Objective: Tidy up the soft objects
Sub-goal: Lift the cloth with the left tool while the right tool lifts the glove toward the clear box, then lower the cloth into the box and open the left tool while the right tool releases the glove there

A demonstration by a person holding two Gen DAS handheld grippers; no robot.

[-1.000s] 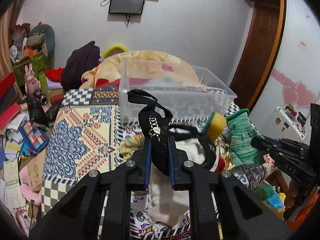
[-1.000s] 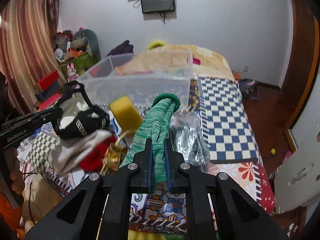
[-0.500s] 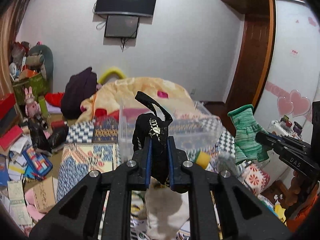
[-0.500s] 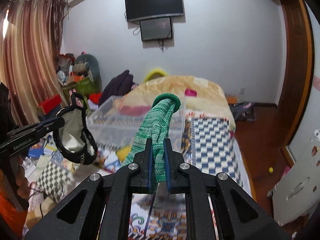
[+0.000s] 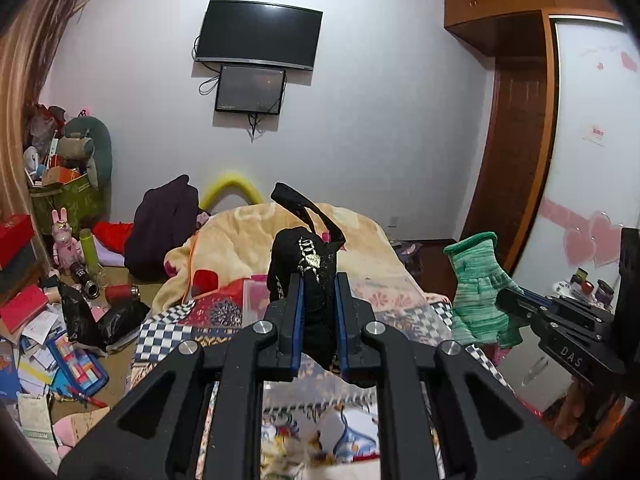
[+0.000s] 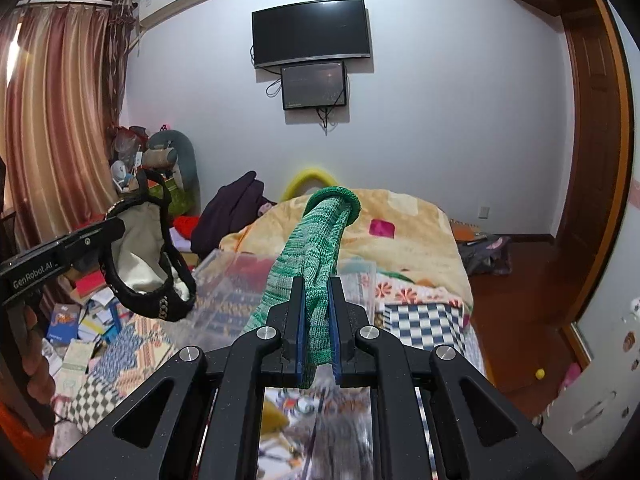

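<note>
My left gripper (image 5: 318, 300) is shut on a black fabric pouch with gold trim (image 5: 304, 264) and holds it in the air above the bed. From the right wrist view the pouch (image 6: 148, 256) hangs open with a cream lining. My right gripper (image 6: 317, 312) is shut on a green knitted glove (image 6: 316, 248), also raised; in the left wrist view the glove (image 5: 480, 284) hangs at the right. A clear plastic bin (image 6: 240, 280) sits on the bed below and ahead of both grippers.
A beige blanket (image 6: 400, 240) covers the far bed, with a dark garment (image 5: 164, 224) beside it. Patterned quilts (image 6: 424, 316) lie below. Clutter of books and boxes (image 5: 36, 328) fills the floor at left. A wooden door (image 6: 592, 140) stands at right.
Both grippers have risen from the pile with their items. The pouch and the glove are now well above the bed, and the bin sits lower in both views.
</note>
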